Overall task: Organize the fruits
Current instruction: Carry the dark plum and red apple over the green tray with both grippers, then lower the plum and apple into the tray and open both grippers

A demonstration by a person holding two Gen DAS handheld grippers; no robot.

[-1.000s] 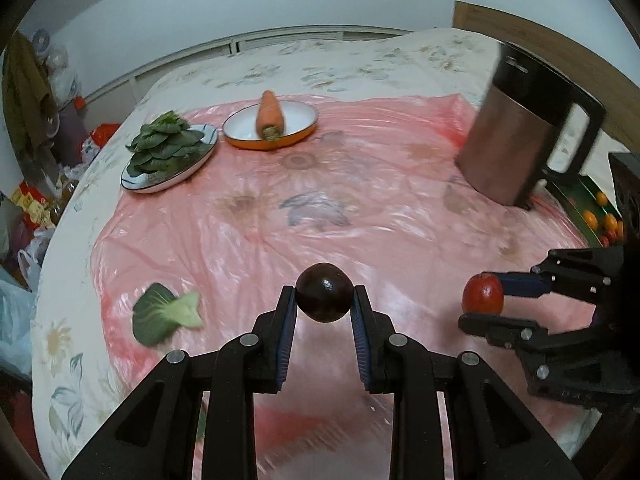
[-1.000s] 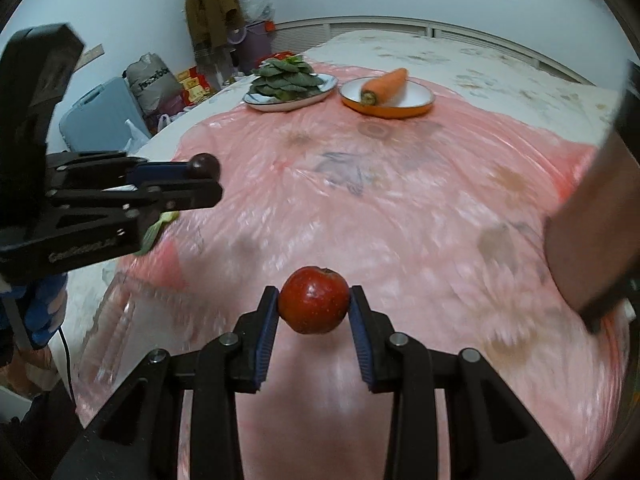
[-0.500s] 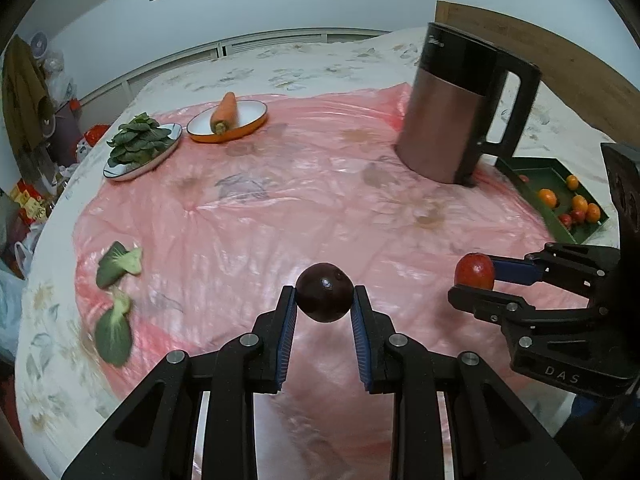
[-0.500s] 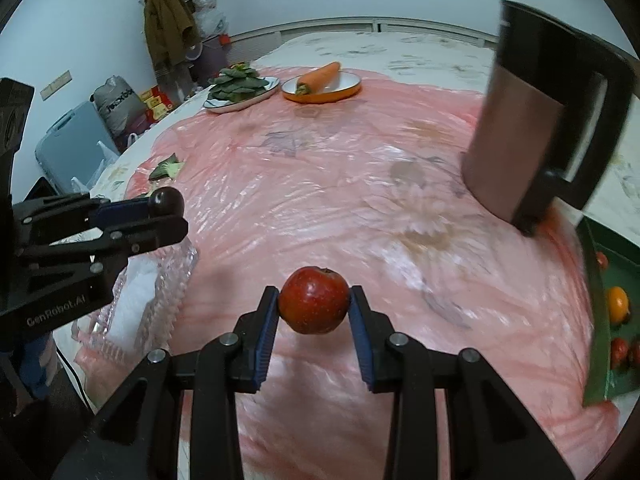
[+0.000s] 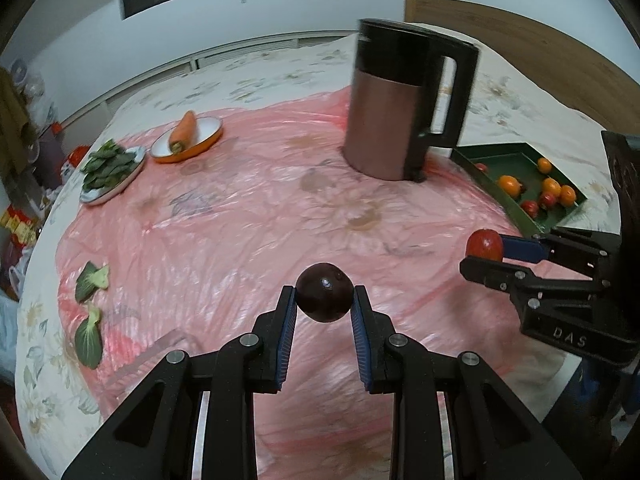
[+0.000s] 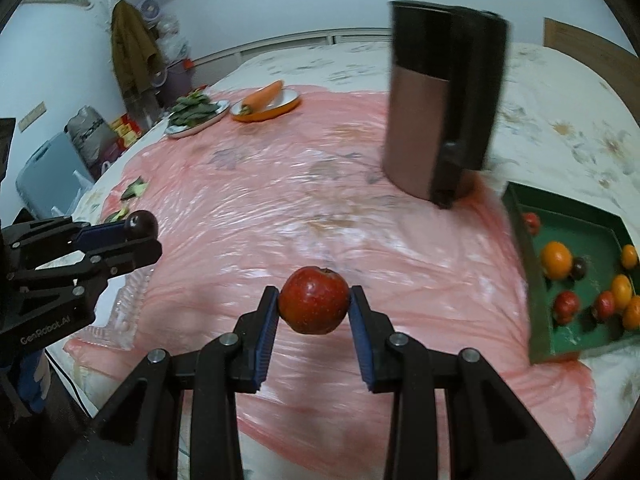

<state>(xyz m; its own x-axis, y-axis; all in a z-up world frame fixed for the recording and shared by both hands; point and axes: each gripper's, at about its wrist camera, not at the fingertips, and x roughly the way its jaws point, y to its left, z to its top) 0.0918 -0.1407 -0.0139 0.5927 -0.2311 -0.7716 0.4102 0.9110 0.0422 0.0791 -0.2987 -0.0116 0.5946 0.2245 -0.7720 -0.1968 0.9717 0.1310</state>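
While both grippers hang above the near edge of the pink plastic sheet (image 5: 240,208) covering the bed, each clamps one fruit between its blue pads. Left gripper (image 5: 325,312): closed on a dark purple plum (image 5: 325,298), nearly round, so no long axis can be read; its stem end is hard to make out. Right gripper (image 6: 314,312): closed on a red apple (image 6: 314,300), stem end upward, lower curve hidden behind the fingers. Green tray (image 6: 532,264) at the sheet's right edge: cut off by the fisheye rim in the right wrist view; it holds small orange and red fruits. Kettle (image 5: 400,100): upright beside the tray's far corner, blurred. Carrot (image 5: 185,130): lies on an orange-rimmed plate (image 5: 208,136) at the far left, leaf end nearer the camera.
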